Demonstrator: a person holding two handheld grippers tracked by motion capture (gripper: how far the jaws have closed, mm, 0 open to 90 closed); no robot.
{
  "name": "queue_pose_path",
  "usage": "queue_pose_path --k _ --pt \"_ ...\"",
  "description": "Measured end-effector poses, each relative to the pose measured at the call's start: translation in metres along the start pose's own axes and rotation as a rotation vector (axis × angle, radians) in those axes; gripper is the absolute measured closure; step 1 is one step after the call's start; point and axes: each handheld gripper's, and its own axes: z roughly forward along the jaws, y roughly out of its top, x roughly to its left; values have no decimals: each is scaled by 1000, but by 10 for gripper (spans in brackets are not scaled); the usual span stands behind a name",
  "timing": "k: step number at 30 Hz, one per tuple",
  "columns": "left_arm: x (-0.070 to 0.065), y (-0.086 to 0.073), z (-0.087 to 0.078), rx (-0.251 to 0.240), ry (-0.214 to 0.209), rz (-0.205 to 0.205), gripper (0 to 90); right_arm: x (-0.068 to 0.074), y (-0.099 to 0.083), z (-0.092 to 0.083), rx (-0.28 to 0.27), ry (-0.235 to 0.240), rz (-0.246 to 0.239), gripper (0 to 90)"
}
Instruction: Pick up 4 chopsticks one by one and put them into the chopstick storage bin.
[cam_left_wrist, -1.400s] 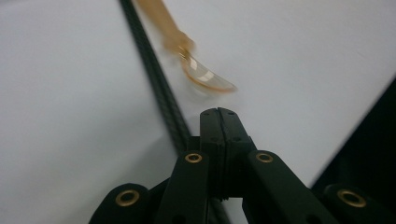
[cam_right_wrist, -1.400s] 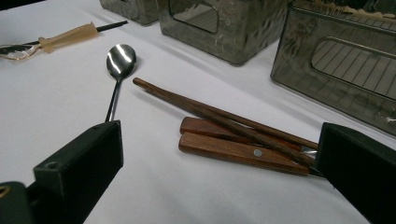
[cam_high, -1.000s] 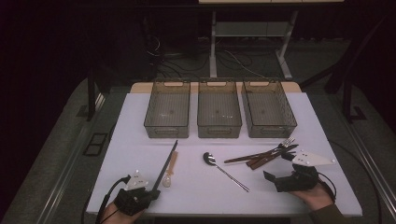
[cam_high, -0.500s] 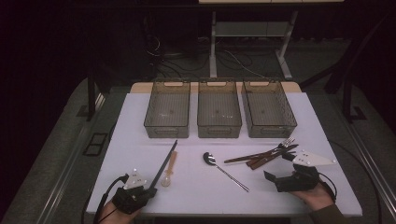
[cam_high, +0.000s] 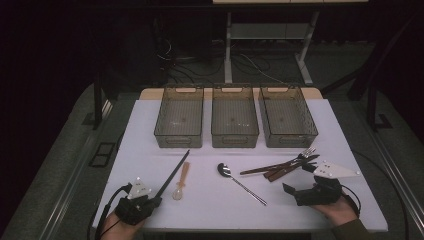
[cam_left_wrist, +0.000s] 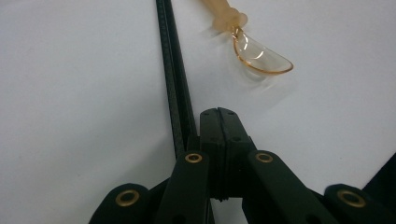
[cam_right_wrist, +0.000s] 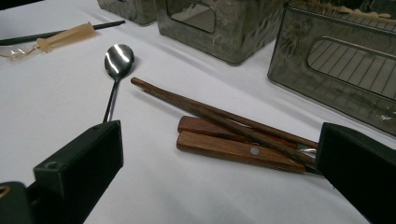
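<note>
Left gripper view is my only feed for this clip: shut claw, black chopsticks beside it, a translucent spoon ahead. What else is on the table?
Observer: Three smoky plastic bins stand in a row along the far side of the table.
Operator: Where is the other claw?
Observer: The right claw stands open at the near right, facing a pile of wooden-handled cutlery with brown chopsticks lying across it.
Operator: Any metal spoon?
Observer: Yes, a steel spoon lies mid-table, between the translucent spoon and that pile.
</note>
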Motion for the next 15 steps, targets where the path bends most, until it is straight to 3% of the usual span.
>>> queue_pose_path --k 8,15 --pt "7 0 -1 3 23 2 897 0 0 0 1 0 -3 5" --pt "17 0 -1 -5 43 -23 897 0 0 0 3 1 -3 5"
